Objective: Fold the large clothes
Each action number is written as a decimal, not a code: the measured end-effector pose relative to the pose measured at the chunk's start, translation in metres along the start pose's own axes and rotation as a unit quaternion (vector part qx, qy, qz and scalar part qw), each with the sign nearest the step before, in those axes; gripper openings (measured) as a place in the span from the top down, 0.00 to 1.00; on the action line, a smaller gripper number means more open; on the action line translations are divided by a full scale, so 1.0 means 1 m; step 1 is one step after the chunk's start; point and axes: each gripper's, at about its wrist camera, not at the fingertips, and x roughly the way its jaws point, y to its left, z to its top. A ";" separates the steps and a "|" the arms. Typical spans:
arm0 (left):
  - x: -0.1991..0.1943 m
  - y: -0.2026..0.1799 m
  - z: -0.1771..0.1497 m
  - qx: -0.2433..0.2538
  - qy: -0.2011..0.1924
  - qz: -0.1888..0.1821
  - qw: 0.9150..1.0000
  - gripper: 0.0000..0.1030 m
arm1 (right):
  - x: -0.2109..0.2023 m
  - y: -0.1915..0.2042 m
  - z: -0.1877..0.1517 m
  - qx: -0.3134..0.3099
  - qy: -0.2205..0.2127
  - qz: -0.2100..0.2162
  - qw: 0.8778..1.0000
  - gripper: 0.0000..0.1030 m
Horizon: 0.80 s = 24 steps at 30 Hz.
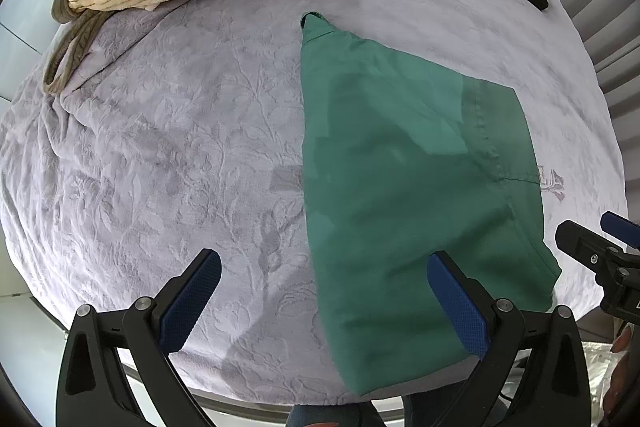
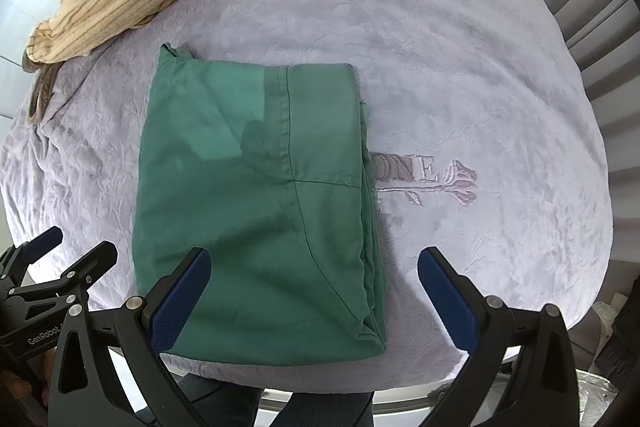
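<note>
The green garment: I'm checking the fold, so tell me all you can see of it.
The green garment is plain woven cloth, folded into a flat, roughly rectangular stack on the lilac blanket. A stitched seam runs lengthwise, crossed by a short one. Layered edges show along its right side, and a small corner pokes out at the far left. It covers part of the blanket's embroidered lettering. Neither gripper holds it.

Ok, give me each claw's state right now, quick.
Left claw: open, holding nothing, hovering above the near left edge of the folded green garment.
Right claw: open, holding nothing, above the garment's near right edge.
</note>
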 end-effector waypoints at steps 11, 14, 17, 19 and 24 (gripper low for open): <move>0.000 0.000 0.000 0.003 0.000 -0.001 1.000 0.00 | 0.001 0.002 -0.004 -0.002 0.002 0.001 1.000 0.00; 0.000 0.000 0.000 0.003 0.000 -0.001 1.000 0.00 | 0.001 0.002 -0.004 -0.002 0.002 0.001 1.000 0.00; 0.000 0.000 0.000 0.003 0.000 -0.001 1.000 0.00 | 0.001 0.002 -0.004 -0.003 0.003 0.002 1.000 0.00; 0.001 0.000 0.001 0.005 0.000 -0.001 1.000 0.00 | 0.002 0.003 -0.004 -0.004 0.004 0.002 1.000 0.00; 0.001 0.000 0.000 0.004 0.001 -0.001 1.000 0.00 | 0.003 0.003 0.001 -0.008 0.006 0.002 1.000 0.00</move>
